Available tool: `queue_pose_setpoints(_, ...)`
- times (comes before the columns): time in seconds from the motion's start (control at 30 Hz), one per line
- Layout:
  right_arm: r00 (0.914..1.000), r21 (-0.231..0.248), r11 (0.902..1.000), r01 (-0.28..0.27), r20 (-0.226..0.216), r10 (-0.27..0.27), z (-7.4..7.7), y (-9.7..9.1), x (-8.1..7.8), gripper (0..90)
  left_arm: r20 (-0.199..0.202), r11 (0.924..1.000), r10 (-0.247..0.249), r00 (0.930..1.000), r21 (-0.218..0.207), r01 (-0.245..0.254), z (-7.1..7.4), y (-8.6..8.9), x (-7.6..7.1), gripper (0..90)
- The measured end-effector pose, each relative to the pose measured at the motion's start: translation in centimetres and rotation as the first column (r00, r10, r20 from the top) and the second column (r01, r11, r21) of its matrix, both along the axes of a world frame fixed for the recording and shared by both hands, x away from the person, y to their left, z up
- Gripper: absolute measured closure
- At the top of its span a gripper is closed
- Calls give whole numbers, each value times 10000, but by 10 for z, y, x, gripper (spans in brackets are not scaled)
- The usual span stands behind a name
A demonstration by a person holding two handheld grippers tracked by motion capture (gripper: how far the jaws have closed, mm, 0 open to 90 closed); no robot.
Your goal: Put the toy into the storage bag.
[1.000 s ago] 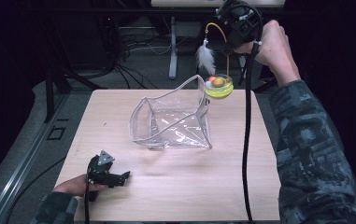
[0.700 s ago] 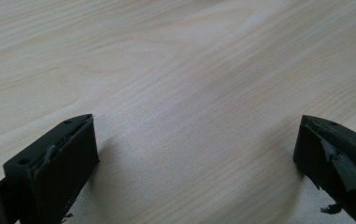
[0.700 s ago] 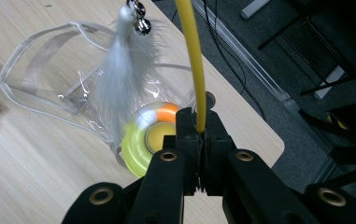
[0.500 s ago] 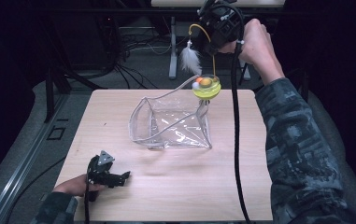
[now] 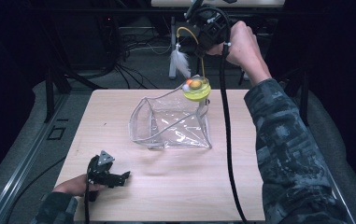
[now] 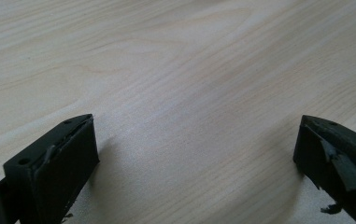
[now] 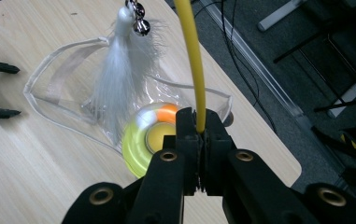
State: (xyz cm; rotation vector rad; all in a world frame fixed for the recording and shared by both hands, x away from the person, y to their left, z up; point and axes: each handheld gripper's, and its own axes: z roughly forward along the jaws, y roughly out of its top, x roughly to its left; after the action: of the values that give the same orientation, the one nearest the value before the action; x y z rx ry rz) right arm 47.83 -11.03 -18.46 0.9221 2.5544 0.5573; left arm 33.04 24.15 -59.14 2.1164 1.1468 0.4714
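Observation:
A cat toy hangs from my right gripper [image 5: 201,46] [image 7: 202,127], which is shut on its thin yellow wire [image 5: 185,30] [image 7: 192,56]. From the wire dangle a white feather [image 5: 180,60] [image 7: 112,88] and small bells [image 7: 138,24]. The toy's round yellow base [image 5: 196,88] [image 7: 143,140], with an orange ball in it, hovers over the back right corner of a clear plastic bag [image 5: 171,123] [image 7: 63,79] whose mouth gapes. My left gripper [image 5: 123,178] [image 6: 196,154] rests open on the bare table near the front left; its fingertips [image 7: 0,112] are well apart from the bag.
The wooden table [image 5: 259,196] is ringed by dark floor with cables and metal legs [image 5: 172,51] behind it. The right gripper's black cable [image 5: 226,140] hangs across the table's right side, beside a camouflage sleeve [image 5: 288,149].
The right hand has carried the toy leftward and slightly down, from beyond the table's back right corner to over the bag's back right corner. The left gripper has stayed put.

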Motion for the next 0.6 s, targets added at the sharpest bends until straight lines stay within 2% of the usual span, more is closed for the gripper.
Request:
queue_pose_setpoints(0.3, 9993, 85, 9994, -348, -144, 349, -9, 17, 3, 884, -18, 10000, -7, 10000, 3, 7, 0, 0, 0, 0)
queue_pose_setpoints(0.6, 9977, 172, 9982, -571, -349, 576, -28, 28, 8, 884, -6, 10000, -2, 10000, -3, 2, 0, 0, 0, 0)
